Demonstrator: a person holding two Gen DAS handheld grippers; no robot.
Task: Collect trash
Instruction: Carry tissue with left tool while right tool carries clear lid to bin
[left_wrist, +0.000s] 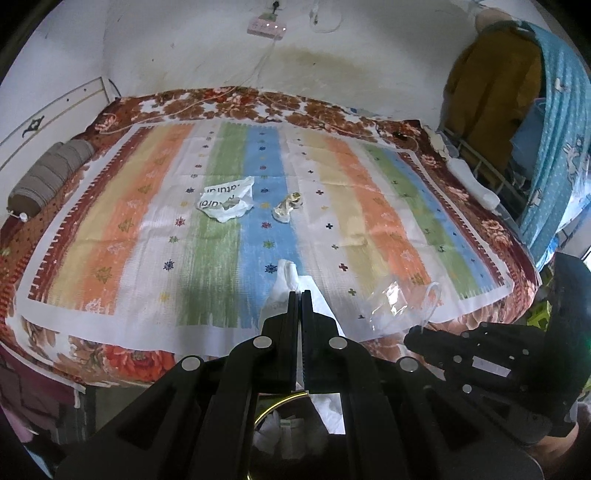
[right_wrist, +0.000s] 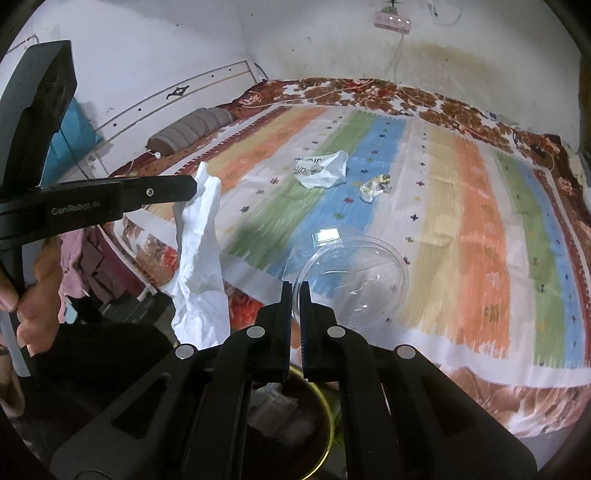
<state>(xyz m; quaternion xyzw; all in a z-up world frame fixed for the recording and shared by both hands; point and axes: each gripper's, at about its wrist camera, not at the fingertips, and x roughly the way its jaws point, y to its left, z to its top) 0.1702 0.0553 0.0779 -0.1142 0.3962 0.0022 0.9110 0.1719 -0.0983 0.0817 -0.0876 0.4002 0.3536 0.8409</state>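
left gripper (left_wrist: 300, 295): clamped on crumpled white paper (right_wrist: 201, 258)
right gripper (right_wrist: 294, 288): pinching rim of clear plastic lid (right_wrist: 354, 280)
bin (right_wrist: 325, 413): gold-rimmed, below fingers
bedspread (left_wrist: 369, 206): torn white bag (left_wrist: 227, 201) at 11 o'clock, foil wrapper (left_wrist: 288, 206) at 12
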